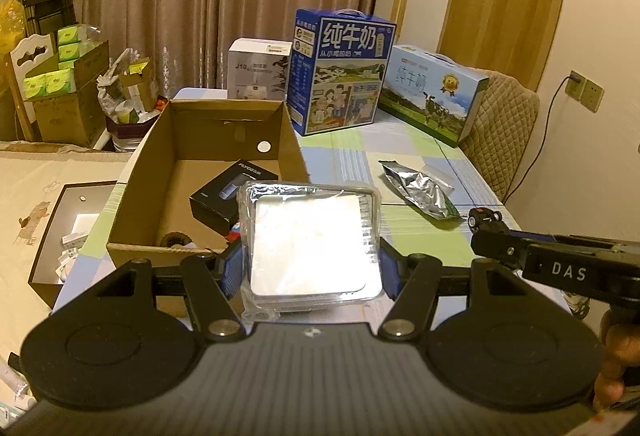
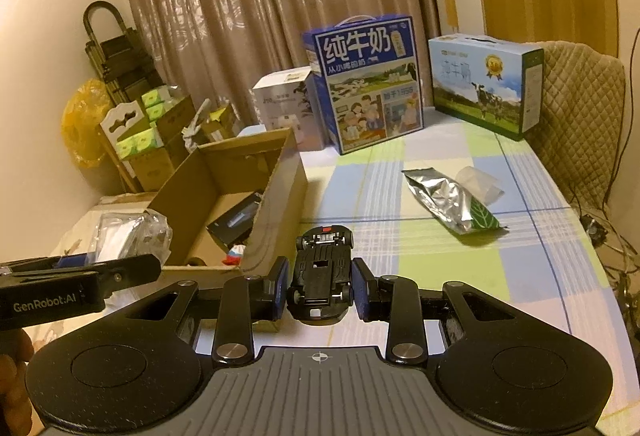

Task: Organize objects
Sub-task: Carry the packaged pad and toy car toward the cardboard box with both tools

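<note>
Both sets of jaws are loaded: the left gripper (image 1: 312, 268) pinches a flat plastic-wrapped packet (image 1: 314, 244) across its width, its blue pads pressed against both sides, and the right gripper (image 2: 320, 286) clamps a small black toy car (image 2: 322, 272), belly up, between its pads. From the left wrist view, the cardboard box (image 1: 140, 164) lies at about eleven o'clock from the packet, open at the top, with a black carton (image 1: 230, 192) already inside and a few small odds and ends at its near wall, too small to name. From the right wrist view the same box sits at ten o'clock from the car, just beside it. A crumpled foil pouch (image 2: 452, 202) lies on the checked tablecloth (image 2: 520, 276) at two o'clock, well apart from the box, touched by neither gripper. I judge the sorting partway done: one carton boxed, packet and car in hand and likely bound for the box, the pouch left to collect.
</note>
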Motion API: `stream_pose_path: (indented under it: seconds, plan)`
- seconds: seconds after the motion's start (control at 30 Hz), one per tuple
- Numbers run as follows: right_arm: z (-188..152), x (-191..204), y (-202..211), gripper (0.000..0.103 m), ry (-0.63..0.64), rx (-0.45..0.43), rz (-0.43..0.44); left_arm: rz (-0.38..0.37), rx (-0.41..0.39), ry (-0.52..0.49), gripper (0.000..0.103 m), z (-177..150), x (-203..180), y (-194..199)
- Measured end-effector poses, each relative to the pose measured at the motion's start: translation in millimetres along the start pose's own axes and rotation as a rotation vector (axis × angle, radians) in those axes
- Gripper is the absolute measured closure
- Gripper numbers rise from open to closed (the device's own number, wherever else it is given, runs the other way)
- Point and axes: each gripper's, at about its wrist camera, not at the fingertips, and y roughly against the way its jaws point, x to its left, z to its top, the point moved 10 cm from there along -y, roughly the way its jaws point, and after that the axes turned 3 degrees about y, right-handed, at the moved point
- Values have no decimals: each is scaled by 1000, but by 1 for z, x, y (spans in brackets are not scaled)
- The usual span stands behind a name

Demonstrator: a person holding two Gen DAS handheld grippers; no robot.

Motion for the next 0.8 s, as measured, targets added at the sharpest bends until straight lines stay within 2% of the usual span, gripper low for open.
stream_pose_path:
  seconds: [0.33, 0.8]
  plan:
    - [-6, 24, -16, 73, 28, 24, 33, 25, 4, 17, 43, 2, 18, -3]
    - [-5, 36, -25, 73, 51, 29, 47, 36, 10, 26, 43, 2, 30, -6]
